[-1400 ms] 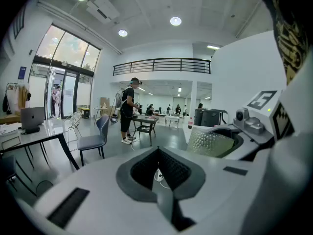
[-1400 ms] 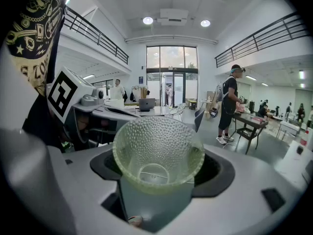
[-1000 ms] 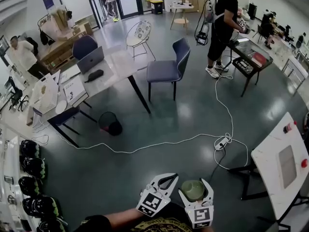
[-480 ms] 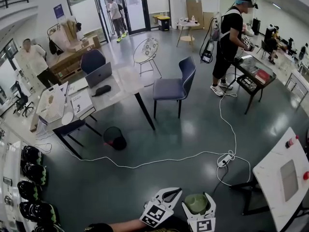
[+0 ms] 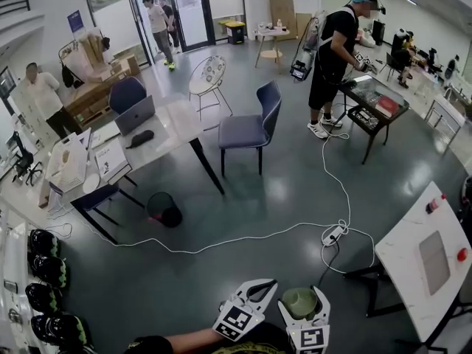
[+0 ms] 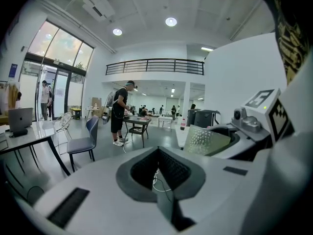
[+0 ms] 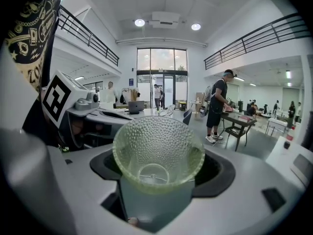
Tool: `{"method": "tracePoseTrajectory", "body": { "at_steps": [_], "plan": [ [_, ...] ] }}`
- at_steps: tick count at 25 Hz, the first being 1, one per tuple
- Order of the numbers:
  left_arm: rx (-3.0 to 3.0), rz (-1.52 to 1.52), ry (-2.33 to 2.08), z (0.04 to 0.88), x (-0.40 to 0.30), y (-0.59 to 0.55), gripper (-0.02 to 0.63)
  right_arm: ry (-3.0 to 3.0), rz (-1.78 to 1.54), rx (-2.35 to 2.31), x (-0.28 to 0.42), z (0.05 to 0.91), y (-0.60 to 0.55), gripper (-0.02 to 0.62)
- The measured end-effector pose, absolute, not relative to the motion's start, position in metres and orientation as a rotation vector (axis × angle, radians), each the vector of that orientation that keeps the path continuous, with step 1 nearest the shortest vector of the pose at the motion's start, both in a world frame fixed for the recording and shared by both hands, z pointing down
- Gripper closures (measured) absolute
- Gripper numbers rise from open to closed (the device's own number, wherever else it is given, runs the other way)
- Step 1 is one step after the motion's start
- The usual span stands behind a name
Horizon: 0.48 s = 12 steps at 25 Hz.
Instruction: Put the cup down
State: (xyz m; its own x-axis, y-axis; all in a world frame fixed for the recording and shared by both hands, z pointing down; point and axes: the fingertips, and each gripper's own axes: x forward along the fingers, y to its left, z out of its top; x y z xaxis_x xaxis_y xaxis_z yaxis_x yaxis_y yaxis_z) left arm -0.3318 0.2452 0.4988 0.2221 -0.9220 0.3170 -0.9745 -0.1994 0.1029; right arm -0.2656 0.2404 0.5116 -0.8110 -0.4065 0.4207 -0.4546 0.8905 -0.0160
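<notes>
White tabletop [image 5: 404, 251] sits lower right, the nearest surface. Right gripper [image 5: 302, 295] at bottom centre is clamped on the pale green dimpled glass cup [image 7: 157, 151]. Left gripper [image 5: 259, 289] beside it is closed and empty. Over the last second only the head view swung. The cup is still airborne over the floor, so placement hasn't started.

No legible words or numbers are present. The left cube [image 5: 236, 321] on the left gripper [image 5: 259, 287] and the right cube [image 5: 310, 339] on the right gripper [image 5: 301, 295] each carry a black-and-white square code pattern. The blue wall sign [image 5: 74, 21] and the gold shirt print [image 7: 30, 28] cannot be read.
</notes>
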Motion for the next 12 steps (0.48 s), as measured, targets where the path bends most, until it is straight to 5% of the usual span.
{"method": "tracePoseTrajectory", "body": {
  "at_steps": [12],
  "plan": [
    [2.340,0.251,-1.665,0.486,-0.254,0.193,0.598,-2.610,0.174,0.830,-0.184,0.507,0.191,0.199]
  ]
}}
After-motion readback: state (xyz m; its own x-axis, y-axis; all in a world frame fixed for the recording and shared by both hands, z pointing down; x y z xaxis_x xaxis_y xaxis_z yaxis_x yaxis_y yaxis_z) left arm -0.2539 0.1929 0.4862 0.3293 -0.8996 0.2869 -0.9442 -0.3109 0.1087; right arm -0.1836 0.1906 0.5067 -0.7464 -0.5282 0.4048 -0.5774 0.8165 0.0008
